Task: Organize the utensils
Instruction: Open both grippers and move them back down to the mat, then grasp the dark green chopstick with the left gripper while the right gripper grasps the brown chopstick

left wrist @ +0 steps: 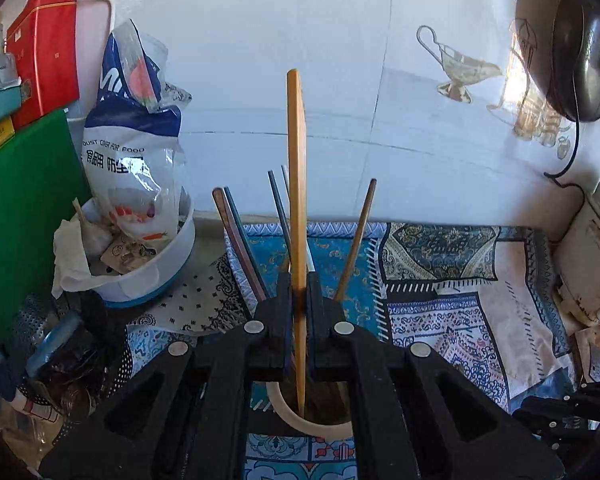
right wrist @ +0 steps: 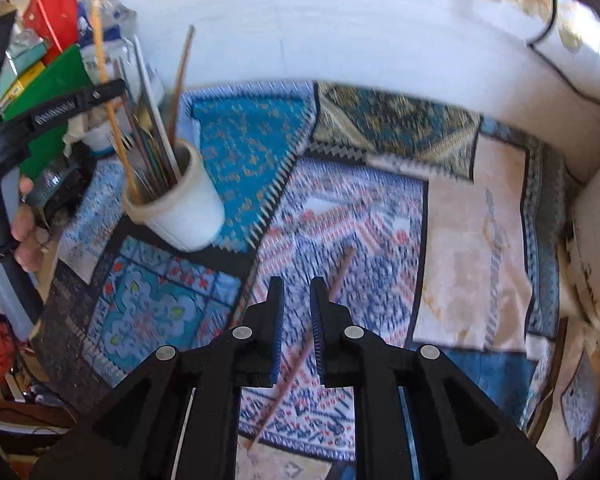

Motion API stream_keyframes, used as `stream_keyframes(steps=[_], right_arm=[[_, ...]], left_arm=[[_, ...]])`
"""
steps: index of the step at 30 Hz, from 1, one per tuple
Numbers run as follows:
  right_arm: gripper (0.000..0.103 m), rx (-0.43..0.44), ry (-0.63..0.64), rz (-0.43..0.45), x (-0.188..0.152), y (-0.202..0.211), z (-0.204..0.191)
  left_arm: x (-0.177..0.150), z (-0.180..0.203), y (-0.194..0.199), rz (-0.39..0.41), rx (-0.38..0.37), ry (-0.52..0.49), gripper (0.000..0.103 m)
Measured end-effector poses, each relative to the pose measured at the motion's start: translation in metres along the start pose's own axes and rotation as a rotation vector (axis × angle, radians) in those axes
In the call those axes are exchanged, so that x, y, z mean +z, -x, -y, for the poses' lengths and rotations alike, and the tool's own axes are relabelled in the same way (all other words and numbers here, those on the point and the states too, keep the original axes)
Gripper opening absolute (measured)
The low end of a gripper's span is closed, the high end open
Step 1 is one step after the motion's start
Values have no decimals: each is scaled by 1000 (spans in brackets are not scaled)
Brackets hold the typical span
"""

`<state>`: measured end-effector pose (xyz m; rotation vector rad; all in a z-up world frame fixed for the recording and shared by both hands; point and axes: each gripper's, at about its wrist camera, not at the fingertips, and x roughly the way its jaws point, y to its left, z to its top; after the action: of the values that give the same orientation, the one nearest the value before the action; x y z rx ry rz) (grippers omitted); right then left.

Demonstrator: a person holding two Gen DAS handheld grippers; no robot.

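The holder cup (right wrist: 184, 208) is creamy white. A pale yellow-orange wooden chopstick (left wrist: 297, 184) stands among grey, dark blue and brown ones. A reddish-brown chopstick (right wrist: 300, 354) lies on the patchwork cloth (right wrist: 476, 248), whose panels show teal with gold motifs, blue-and-red zigzags on white, beige, and dark paisley. The fingers (right wrist: 277, 320) are black with blue pads. Beside a green board (left wrist: 24, 216) sits a red box (left wrist: 44, 56). The bowl (left wrist: 156, 276) is white with a blue base. The wall tiles (left wrist: 340, 40) are white.
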<state>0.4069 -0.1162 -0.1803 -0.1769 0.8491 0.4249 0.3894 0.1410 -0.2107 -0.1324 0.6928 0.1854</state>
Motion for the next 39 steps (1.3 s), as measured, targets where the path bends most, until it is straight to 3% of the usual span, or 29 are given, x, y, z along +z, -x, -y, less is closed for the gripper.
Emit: stream_keyframes(steps=[8, 11, 13, 16, 22, 27, 34, 39], right_arm=[[12, -9, -107, -138, -38, -36, 14], [15, -7, -152, -157, -41, -48, 19], [16, 8, -180, -168, -41, -55, 21], [16, 16, -191, -180, -40, -65, 19], [16, -6, -145, -168, -42, -73, 5], [15, 0, -117, -158, -47, -69, 1], [7, 28, -121, -172, -65, -56, 28], [7, 45, -134, -192, -78, -46, 56]], left_arm=[[-19, 13, 11, -107, -40, -84, 6], [-26, 16, 23, -135, -50, -106, 15], [-30, 17, 34, -141, -59, -119, 31], [-40, 21, 48, -149, -72, -151, 40], [-69, 41, 52, -227, -106, -230, 45], [-101, 63, 30, -354, -155, -240, 45], [-147, 91, -7, -564, -226, -237, 45], [-166, 106, -15, -627, -243, -228, 45]])
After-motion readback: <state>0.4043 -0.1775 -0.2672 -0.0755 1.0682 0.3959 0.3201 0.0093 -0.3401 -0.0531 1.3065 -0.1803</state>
